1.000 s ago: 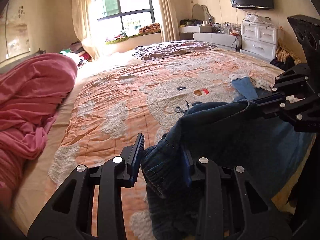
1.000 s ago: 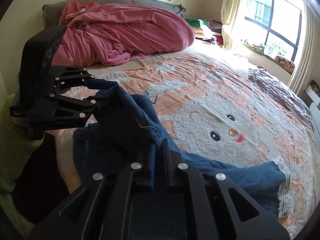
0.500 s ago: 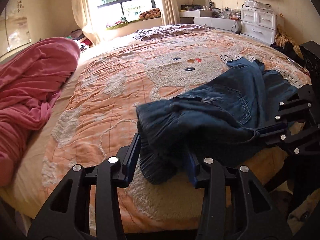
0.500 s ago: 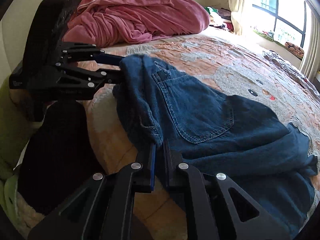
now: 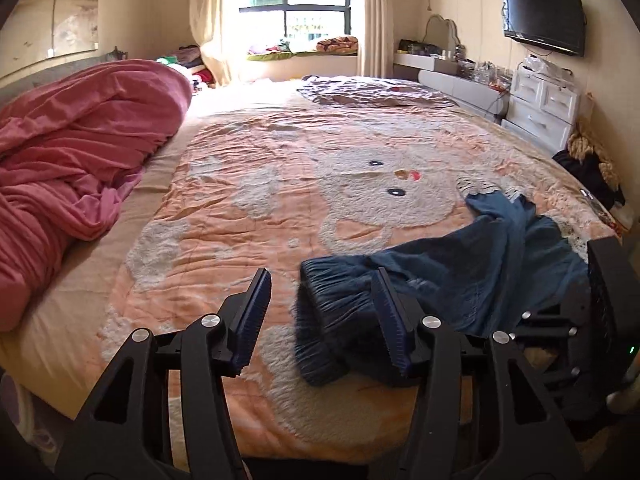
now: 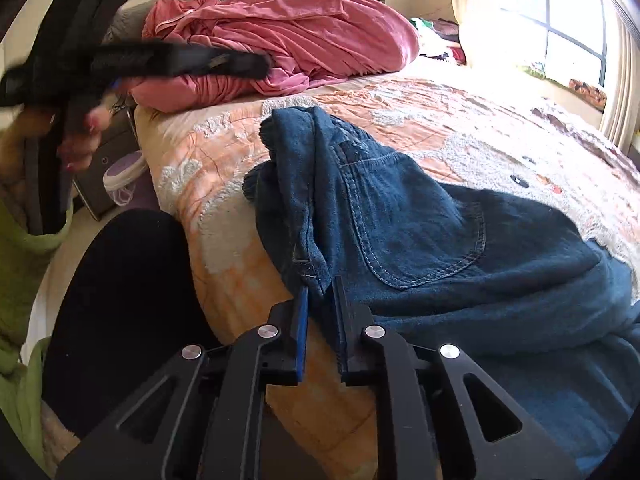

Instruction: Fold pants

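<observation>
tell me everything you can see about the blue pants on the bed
The pants are dark blue denim with a ribbed elastic waistband, a stitched patch pocket and pale lace trim at a leg hem. They lie crumpled near the edge of the bed, on the orange fleece blanket, legs trailing toward the far side. The right tool sits slightly parted around a waistband seam. The left tool is open, the waistband blurred between its fingers.

Denim pants (image 6: 420, 232), fuzzy bedspread (image 5: 280, 208)

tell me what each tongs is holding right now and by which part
Left tongs: open, holding nothing. Right tongs: slightly parted around the waistband edge of the jeans; whether they grip it cannot be told.
</observation>
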A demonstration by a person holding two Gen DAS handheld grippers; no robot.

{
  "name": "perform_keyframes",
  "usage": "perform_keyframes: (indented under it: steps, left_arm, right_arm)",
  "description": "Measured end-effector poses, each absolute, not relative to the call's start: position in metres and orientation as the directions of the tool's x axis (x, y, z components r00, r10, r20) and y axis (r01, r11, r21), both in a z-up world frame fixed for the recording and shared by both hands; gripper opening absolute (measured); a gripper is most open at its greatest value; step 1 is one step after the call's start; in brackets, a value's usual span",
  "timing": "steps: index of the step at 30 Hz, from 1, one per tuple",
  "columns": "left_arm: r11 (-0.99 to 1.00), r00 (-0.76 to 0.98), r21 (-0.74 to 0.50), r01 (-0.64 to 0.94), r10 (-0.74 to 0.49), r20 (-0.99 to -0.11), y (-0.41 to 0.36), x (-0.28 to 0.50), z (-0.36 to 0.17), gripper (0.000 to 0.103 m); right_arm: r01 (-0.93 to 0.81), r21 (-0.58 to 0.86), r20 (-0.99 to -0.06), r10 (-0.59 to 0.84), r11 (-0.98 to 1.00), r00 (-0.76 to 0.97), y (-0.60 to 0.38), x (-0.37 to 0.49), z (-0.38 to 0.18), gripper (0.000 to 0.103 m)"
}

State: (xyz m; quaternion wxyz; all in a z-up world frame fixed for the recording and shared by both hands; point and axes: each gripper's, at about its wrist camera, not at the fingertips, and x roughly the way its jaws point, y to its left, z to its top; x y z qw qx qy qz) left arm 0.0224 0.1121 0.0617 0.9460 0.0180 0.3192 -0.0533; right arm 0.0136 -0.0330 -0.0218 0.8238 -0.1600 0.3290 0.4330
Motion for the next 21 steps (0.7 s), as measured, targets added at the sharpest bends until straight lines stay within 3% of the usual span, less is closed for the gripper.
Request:
perform_keyframes:
  steps: [2,5,7,9,14,21]
  left_arm:
    - [0.98,0.751,-0.072,0.185,-0.188,-0.632,0.097,0.038,0.054,0.044]
    - [0.994,0.71,-0.088,0.058,-0.103,-0.696,0.104,0.051,0.033,0.047]
    - [0.987,0.702,-0.16,0.011,-0.121,-0.701,0.124,0.043,0.024,0.064]
    - [0.973,0.701,-0.23,0.009,-0.17,-0.692,0.14,0.031,0.019,0.066]
    - [0.989,0.726,-0.069,0.129,-0.142,-0.673,0.131,0.008,0.02,0.066]
    - [0.967,0.69,-0.134,0.219,-0.25,-0.679,0.128,0.021,0.01,0.066]
  right_arm:
    - [-0.822,0.009,-0.68,0.606,0.57,0.413,-0.033,0.011,-0.022,0.014]
    - [-0.81,0.072,-0.663,0.635,0.582,0.397,-0.041,0.018,-0.018,0.013]
    - [-0.805,0.108,-0.648,0.656,0.583,0.388,-0.048,0.02,-0.016,0.013]
    - [-0.805,0.123,-0.643,0.665,0.58,0.38,-0.05,0.022,-0.015,0.013]
    - [-0.799,0.135,-0.646,0.663,0.586,0.377,-0.051,0.022,-0.016,0.013]
    - [-0.772,0.185,-0.643,0.669,0.609,0.373,-0.06,0.03,-0.012,0.013]
